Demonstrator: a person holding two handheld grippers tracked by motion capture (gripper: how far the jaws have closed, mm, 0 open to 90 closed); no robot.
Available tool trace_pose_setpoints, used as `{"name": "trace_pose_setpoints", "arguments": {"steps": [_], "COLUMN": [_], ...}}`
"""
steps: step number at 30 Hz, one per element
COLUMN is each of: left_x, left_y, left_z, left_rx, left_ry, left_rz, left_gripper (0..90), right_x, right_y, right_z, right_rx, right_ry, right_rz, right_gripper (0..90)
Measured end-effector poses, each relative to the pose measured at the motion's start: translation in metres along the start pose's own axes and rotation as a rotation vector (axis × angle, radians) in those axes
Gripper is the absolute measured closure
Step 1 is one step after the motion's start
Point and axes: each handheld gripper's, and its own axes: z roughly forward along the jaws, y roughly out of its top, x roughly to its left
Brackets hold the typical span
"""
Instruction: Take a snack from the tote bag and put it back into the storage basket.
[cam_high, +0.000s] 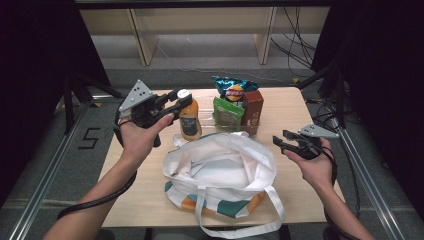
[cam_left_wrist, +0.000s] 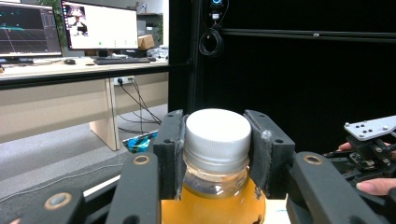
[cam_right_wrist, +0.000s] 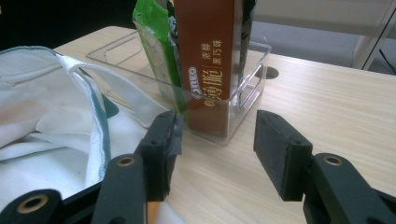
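A: Juice bottle (cam_high: 190, 119) location?
B: On the table (cam_high: 295, 107), just left of the clear bin (cam_right_wrist: 243, 95). My left gripper (cam_left_wrist: 217, 154) clamps its white cap (cam_left_wrist: 217, 133).
A: Right gripper (cam_right_wrist: 212, 149)?
B: Jaws apart, holding nothing, beside the tote bag (cam_high: 220, 170).

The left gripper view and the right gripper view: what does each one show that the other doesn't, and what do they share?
The left gripper view alone has the orange juice bottle with a white screw cap, clamped at the neck by black jaws, plus monitors on a desk behind. The right gripper view alone has the brown biscuit box and green snack packet in a clear plastic bin, beside the white cloth tote bag, its jaws apart on nothing. Both share the pale wooden table.
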Motion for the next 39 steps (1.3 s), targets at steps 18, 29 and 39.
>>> {"name": "trace_pose_setpoints", "arguments": {"steps": [18, 29, 39], "left_x": [0.009, 0.010, 0.013], "left_y": [-0.001, -0.002, -0.003], "left_z": [0.006, 0.011, 0.014], "left_rx": [-0.003, 0.001, -0.001], "left_ry": [0.013, 0.011, 0.023], "left_rz": [0.007, 0.011, 0.009], "left_gripper": [59.0, 59.0, 59.0], "right_x": [-0.002, -0.002, -0.001], "right_y": [-0.001, -0.001, -0.001], "right_z": [0.000, 0.000, 0.000], "right_rx": [0.004, 0.004, 0.004], "right_ry": [0.005, 0.006, 0.009], "right_rz": [-0.007, 0.001, 0.013], "right_gripper": [50.4, 50.4, 50.4]}}
